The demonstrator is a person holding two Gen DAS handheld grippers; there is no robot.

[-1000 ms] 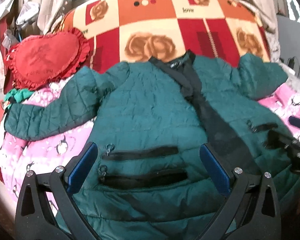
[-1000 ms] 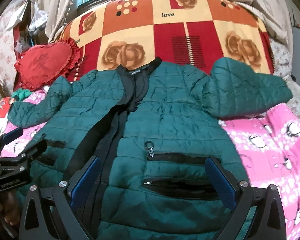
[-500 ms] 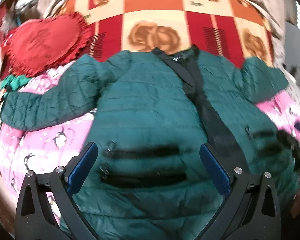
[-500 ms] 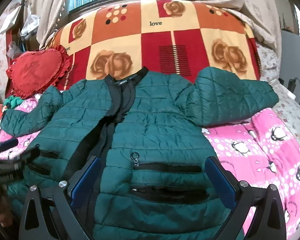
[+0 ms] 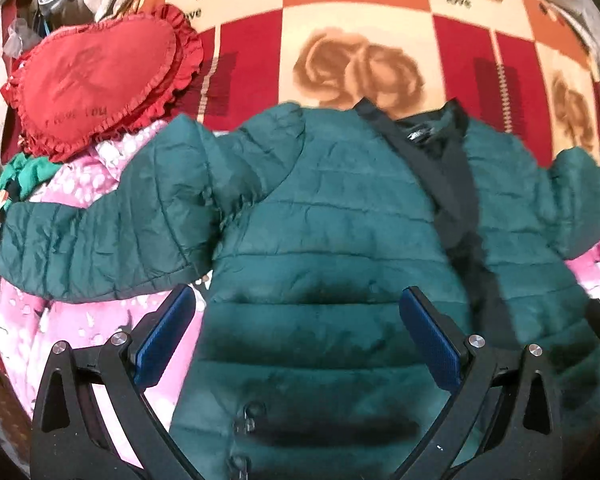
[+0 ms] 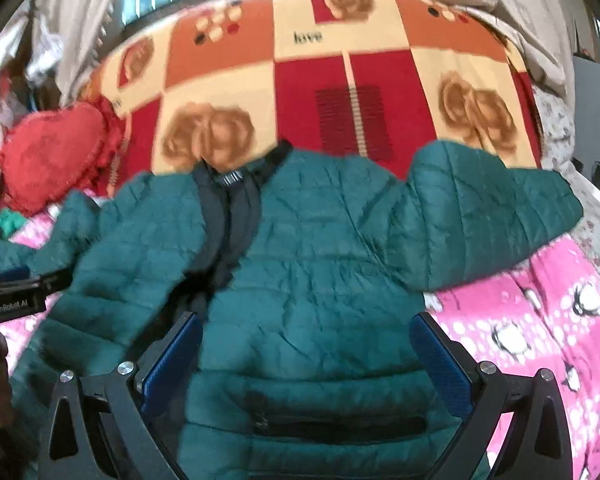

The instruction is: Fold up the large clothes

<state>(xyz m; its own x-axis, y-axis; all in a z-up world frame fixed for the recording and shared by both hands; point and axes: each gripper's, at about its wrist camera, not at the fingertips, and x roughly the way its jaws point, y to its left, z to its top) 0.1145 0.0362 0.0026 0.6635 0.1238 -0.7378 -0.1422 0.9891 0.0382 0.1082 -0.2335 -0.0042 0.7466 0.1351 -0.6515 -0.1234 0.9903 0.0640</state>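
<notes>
A bed is shown covered by a red, orange and cream rose-patterned blanket (image 6: 340, 80) at the far side and a pink penguin-print sheet (image 6: 540, 328) nearer, with a frilled red heart-shaped cushion (image 5: 96, 80) at the left edge. A quilted green jacket (image 5: 320, 248) with a black placket is laid flat, front up, both sleeves spread outward. The left gripper (image 5: 298, 330) and right gripper (image 6: 306, 354) are both seen spread wide above the jacket's lower front, nothing held between the blue-padded fingers (image 5: 428, 344).
</notes>
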